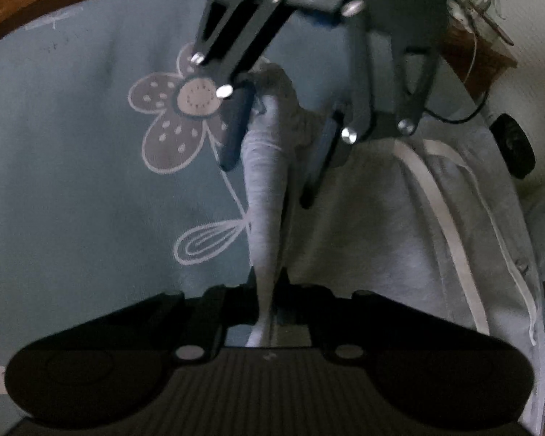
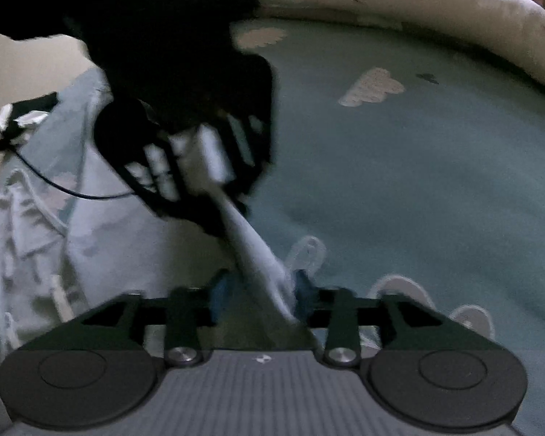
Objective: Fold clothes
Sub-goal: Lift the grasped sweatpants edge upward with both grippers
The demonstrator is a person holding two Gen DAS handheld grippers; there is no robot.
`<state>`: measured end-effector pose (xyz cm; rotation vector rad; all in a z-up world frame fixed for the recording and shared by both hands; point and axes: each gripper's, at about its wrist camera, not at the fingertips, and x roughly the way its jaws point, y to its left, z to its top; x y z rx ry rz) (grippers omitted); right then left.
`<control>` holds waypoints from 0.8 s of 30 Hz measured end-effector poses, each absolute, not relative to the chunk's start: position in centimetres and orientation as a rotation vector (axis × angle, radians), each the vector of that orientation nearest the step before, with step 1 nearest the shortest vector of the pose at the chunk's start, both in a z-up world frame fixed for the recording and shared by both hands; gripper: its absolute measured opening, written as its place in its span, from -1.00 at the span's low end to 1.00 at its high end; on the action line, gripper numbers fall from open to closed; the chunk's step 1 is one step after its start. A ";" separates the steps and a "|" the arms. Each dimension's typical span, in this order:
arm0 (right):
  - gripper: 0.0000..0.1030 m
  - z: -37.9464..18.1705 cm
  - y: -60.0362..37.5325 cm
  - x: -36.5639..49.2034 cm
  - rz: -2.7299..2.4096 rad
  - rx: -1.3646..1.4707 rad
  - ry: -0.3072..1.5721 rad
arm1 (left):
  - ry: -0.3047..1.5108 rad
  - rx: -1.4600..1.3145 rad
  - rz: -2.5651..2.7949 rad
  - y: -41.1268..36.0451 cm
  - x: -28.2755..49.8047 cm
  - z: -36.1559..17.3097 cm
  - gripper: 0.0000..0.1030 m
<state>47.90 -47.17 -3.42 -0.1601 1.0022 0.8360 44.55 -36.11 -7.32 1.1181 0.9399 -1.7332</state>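
Clearly your left gripper and right gripper both pinch one taut edge of the soft, light grey garment over the blue sheet, so grip hems, not loose cloth.

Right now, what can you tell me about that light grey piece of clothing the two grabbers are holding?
The grey garment looks soft, like sweatshirt cloth, with white stripes and a thin white cord. Most of it lies bunched on the blue flowered sheet. One edge is pulled up into a tight, stretched strip between the left gripper and the right gripper, both pinching it. The pictures are blurry, so I cannot tell what kind of garment it is.
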 end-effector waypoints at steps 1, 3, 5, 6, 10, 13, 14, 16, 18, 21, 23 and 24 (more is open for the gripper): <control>0.10 -3.8 -47.5 48.3 0.846 -0.152 1.019 | 0.929 1.123 -1.735 -36.1 44.4 -7.1 -0.91; 0.16 -4.2 -47.4 49.0 0.862 -0.148 1.015 | 0.918 1.137 -1.739 -36.2 44.0 -6.9 -0.91; 0.26 -4.6 -46.9 49.9 0.902 -0.154 1.026 | 0.912 1.151 -1.749 -36.4 43.3 -7.0 -0.90; 0.30 -4.9 -46.5 50.2 0.929 -0.154 1.042 | 0.910 1.152 -1.752 -36.5 43.1 -7.0 -0.90; 0.15 -6.2 -45.0 51.1 1.029 -0.148 1.122 | 0.926 1.181 -1.730 -35.9 43.3 -7.4 -0.90; -0.82 -6.1 -44.4 50.2 1.001 -0.226 1.117 | 0.943 1.209 -1.709 -35.4 43.7 -7.7 -0.84; -0.83 -6.1 -44.1 49.9 0.992 -0.252 1.115 | 0.949 1.218 -1.702 -35.2 43.8 -7.8 -0.77; -0.83 -5.7 -44.4 49.7 0.969 -0.228 1.101 | 0.960 1.237 -1.688 -34.8 44.1 -8.0 -0.77; -0.83 -5.3 -44.6 49.4 0.949 -0.229 1.081 | 0.972 1.255 -1.673 -34.4 44.4 -8.3 -0.76; -0.83 -4.7 -44.8 49.3 0.943 -0.224 1.062 | 0.988 1.282 -1.651 -33.8 44.8 -8.6 -0.71; -0.83 -4.5 -44.8 49.1 0.946 -0.212 1.059 | 1.021 1.280 -1.636 -33.1 45.3 -8.9 -0.68; -0.83 -4.4 -44.8 49.0 0.945 -0.212 1.058 | 1.045 1.271 -1.629 -32.7 45.7 -9.0 -0.68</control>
